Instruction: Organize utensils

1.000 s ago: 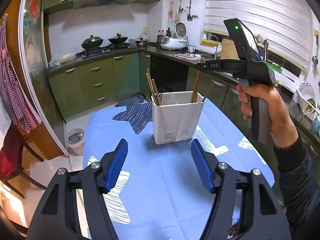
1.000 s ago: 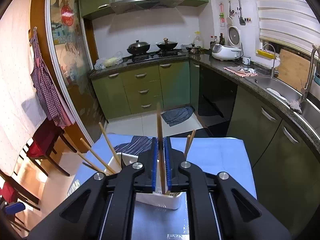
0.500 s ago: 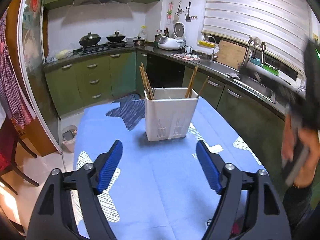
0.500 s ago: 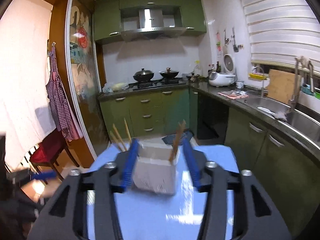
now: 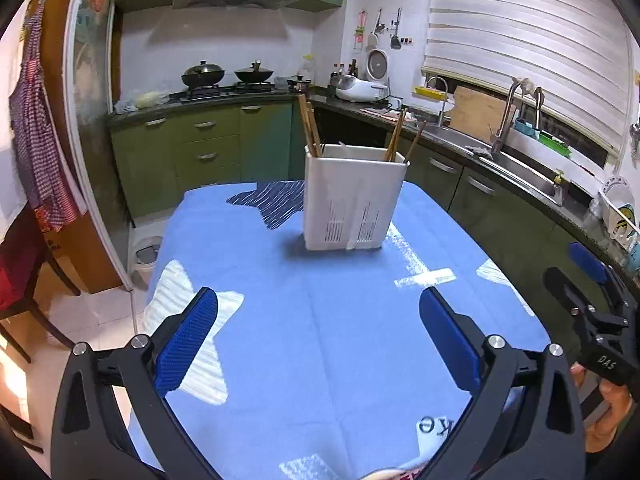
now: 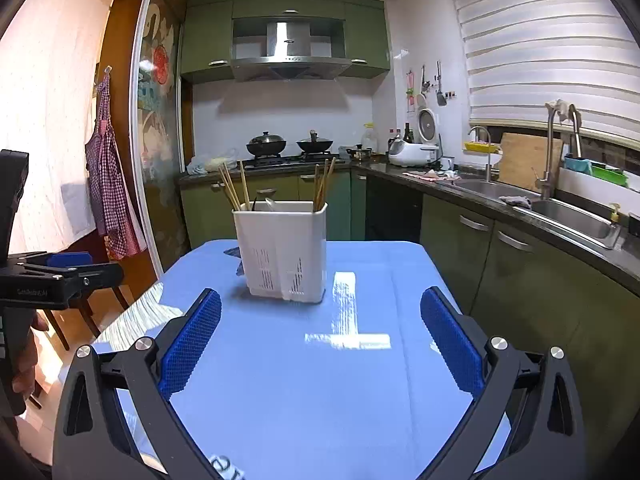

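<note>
A white slotted utensil holder [image 5: 352, 204] [image 6: 284, 252] stands upright on the blue tablecloth [image 5: 320, 340]. Wooden chopsticks [image 5: 310, 128] lean in its left corner and more chopsticks [image 5: 396, 136] in its right. My left gripper [image 5: 318, 294] hovers low over the cloth, short of the holder, jaws opening with nothing between them. My right gripper [image 6: 320, 294] also faces the holder from a distance, jaws opening and empty. Each wrist view catches the other gripper at its edge: the right gripper [image 5: 576, 276], the left gripper [image 6: 68, 264].
Green kitchen cabinets and a dark counter with a sink [image 6: 568, 216] run along the right, close to the table edge. A red chair [image 5: 16, 276] and a small bin [image 5: 146, 254] stand on the floor to the left. A hand [image 5: 604, 428] grips the right tool.
The right gripper let go of a chopstick over the holder, drew back and down, and opened wide. The left gripper opened wider and sank a little toward the cloth.
</note>
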